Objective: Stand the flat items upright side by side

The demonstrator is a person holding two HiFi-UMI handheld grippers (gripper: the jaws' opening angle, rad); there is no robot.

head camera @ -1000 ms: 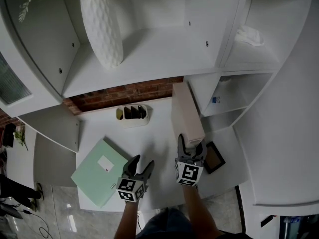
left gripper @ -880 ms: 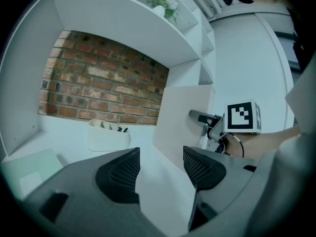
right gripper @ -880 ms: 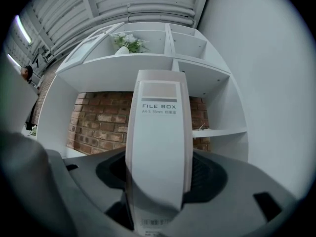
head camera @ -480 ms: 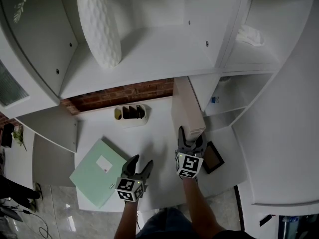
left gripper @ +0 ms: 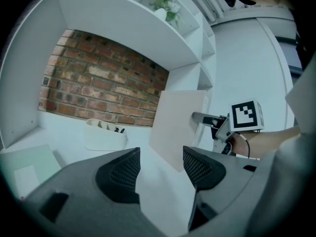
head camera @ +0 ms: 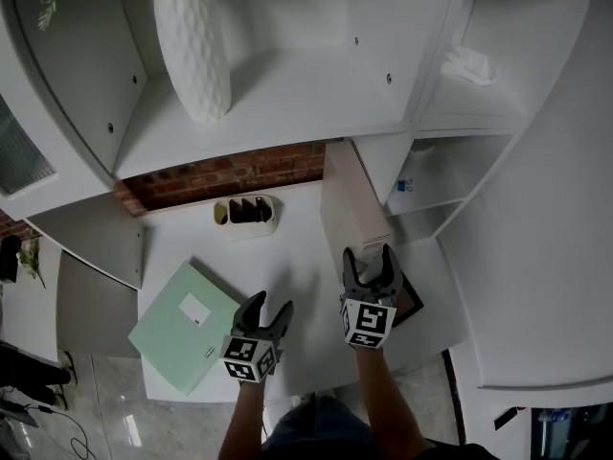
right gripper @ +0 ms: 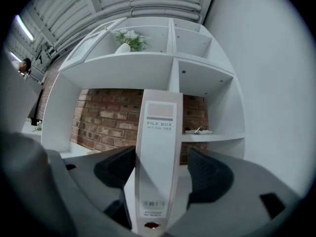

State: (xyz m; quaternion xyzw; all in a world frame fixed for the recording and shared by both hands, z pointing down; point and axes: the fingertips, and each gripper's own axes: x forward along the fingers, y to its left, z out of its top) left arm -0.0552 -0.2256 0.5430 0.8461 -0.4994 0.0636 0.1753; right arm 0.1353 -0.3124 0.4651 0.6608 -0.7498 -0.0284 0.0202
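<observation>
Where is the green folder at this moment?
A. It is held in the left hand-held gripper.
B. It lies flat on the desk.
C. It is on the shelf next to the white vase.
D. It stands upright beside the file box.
B: the green folder lies flat on the desk, to the left of the upright file box and apart from it.

The white file box (head camera: 351, 209) stood upright on the surface (head camera: 297, 257), and the right hand-held gripper (head camera: 369, 259) sat at its near end, jaws opening with the box end between them. The left hand-held gripper (head camera: 270, 305) hovered, jaws apart and empty, just beside the green folder (head camera: 182, 329), which lay flat.
</observation>
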